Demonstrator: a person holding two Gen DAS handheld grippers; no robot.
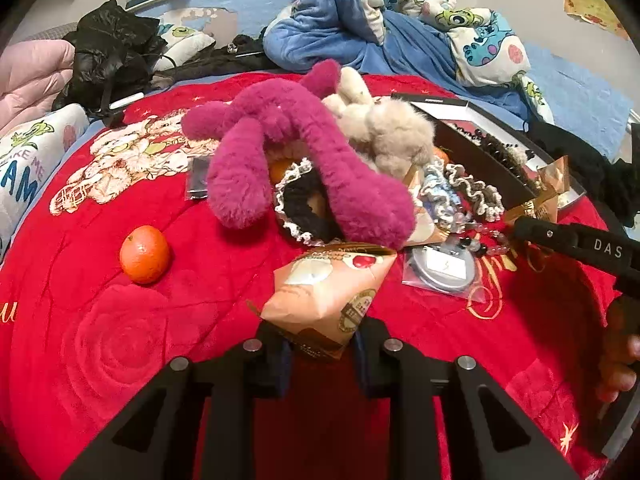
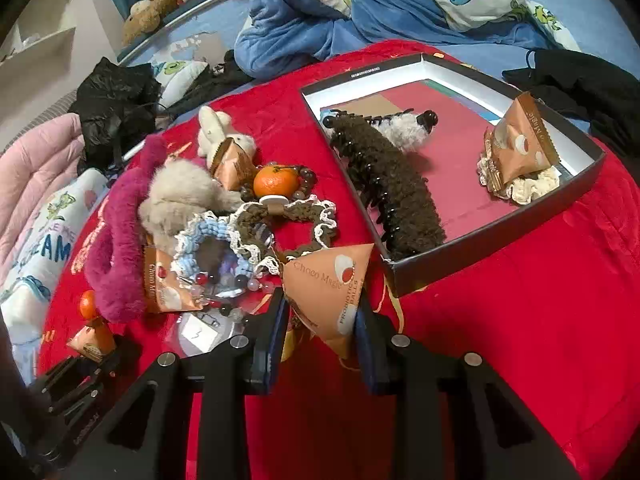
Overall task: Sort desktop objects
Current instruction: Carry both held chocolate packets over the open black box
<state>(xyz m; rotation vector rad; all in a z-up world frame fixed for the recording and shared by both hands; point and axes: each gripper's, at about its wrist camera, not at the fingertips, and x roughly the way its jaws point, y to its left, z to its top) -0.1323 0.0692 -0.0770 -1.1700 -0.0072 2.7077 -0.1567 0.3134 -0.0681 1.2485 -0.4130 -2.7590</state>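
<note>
My left gripper (image 1: 320, 344) is shut on an orange triangular snack packet (image 1: 328, 296), held above the red blanket. My right gripper (image 2: 320, 320) is shut on another orange "Choco Magic" packet (image 2: 328, 284), just left of the open black box (image 2: 500, 232). The box holds a brown fuzzy hair claw (image 2: 392, 184), a grey fuzzy clip (image 2: 404, 132), a packet (image 2: 516, 148) and a cream scrunchie (image 2: 536, 186). A pile of scrunchies (image 2: 280, 216), a magenta plush claw (image 1: 288, 152), a beige plush (image 1: 384, 128) and bead bracelets (image 1: 480, 236) lies mid-blanket. The left gripper also shows in the right wrist view (image 2: 92, 344).
A tangerine (image 1: 145, 254) lies alone on the red blanket (image 1: 120, 360); another tangerine (image 2: 276, 180) sits in the pile. A bagged silver disc (image 1: 440, 268) lies near the beads. Blue bedding (image 1: 360, 40), a black bag (image 1: 112, 52) and pink quilt (image 1: 32, 76) lie behind.
</note>
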